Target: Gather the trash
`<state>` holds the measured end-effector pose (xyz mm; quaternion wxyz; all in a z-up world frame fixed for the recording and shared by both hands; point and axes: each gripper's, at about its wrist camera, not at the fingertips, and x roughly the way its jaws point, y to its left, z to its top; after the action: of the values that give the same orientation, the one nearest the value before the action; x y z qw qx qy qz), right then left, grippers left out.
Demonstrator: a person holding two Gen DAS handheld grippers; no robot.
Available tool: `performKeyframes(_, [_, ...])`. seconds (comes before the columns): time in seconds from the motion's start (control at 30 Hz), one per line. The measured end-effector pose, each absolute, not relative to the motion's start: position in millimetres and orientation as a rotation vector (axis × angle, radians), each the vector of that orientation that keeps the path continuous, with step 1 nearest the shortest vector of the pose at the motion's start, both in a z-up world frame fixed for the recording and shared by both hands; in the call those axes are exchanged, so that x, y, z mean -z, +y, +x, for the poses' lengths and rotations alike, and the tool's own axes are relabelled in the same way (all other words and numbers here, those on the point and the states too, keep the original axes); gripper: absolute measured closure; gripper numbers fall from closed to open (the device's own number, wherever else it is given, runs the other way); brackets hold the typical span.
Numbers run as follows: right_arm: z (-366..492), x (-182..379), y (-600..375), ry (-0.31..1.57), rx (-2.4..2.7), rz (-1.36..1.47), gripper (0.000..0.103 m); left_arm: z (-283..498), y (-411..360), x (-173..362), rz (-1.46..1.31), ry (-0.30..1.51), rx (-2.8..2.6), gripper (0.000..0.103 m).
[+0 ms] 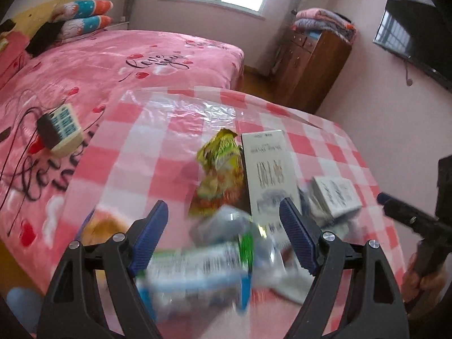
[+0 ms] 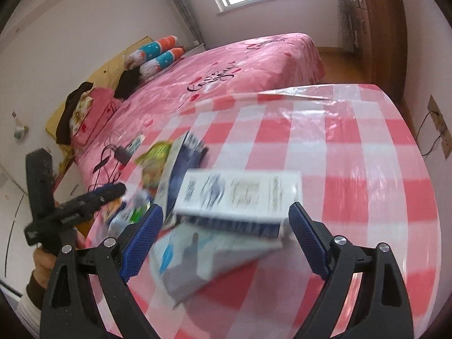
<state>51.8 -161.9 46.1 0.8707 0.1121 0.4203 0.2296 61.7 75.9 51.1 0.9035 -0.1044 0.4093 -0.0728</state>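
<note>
**Trash heaped on the checked table, both grippers spread above it**

Trash lies in a loose pile on the table [image 1: 158, 152], which wears a pink-and-white checked cloth under clear plastic. In the left wrist view a yellow-green snack wrapper [image 1: 219, 169] sits crumpled just beside a tall white box [image 1: 268, 175], with a smaller white box [image 1: 336, 195] to its right. Nearer the camera a blurred plastic bottle with a green-and-blue label [image 1: 203, 265] lies across the pile. The left gripper [image 1: 223, 240] hangs over that bottle with its jaws spread wide, the pads clear of it.

The right gripper [image 2: 226, 240] is likewise released, its jaws apart above a white carton [image 2: 240, 195] that rests on a pale crumpled packet [image 2: 203, 257]; neither pad presses on them.

Behind the table stands a bed [image 1: 113, 65] with a pink cover, a power strip [image 1: 60, 128] lying on it.
</note>
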Motion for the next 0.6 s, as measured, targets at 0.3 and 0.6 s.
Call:
performKeyframes(0.3, [118,-30,-159,0.931,-0.508,0.250,0.013,122,75,-30,-0.254,0.909,0.142,0.025])
performKeyframes(0.6, [109,-11,-130,0.946,-0.535,0.088,0.014,138,68,-16,-0.288,0.958,0.187,0.058])
